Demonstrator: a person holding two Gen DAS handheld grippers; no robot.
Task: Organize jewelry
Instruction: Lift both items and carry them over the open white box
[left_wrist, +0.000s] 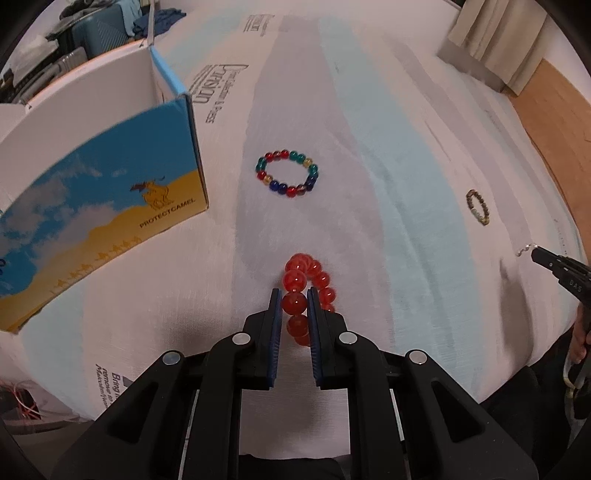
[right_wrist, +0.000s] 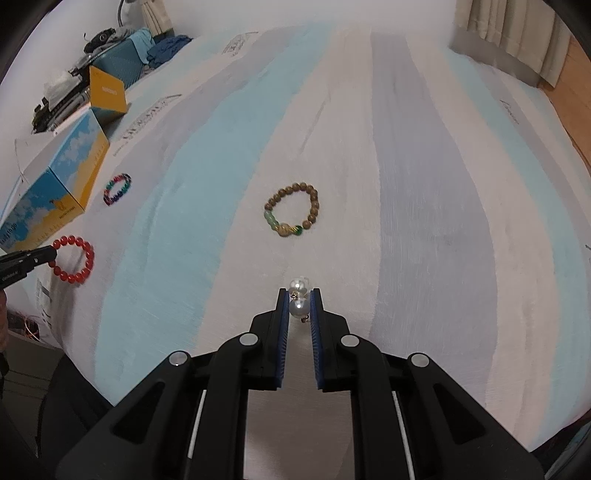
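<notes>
Left wrist view: left gripper (left_wrist: 294, 297) pinches a red bead bracelet (left_wrist: 308, 284), lifted over the striped cloth (left_wrist: 369, 184). Right gripper (right_wrist: 299, 299) pinches pearl earrings (right_wrist: 299, 295). Multicolour bracelet (left_wrist: 287, 173) lies beside the open box (left_wrist: 103, 192); wooden bracelet (right_wrist: 293, 214) mid-cloth.

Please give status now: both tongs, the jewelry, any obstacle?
Left tongs shut on red bracelet. Right tongs shut on pearl piece. Multicolor bracelet, wooden bracelet lie loose. No obstacle.
</notes>
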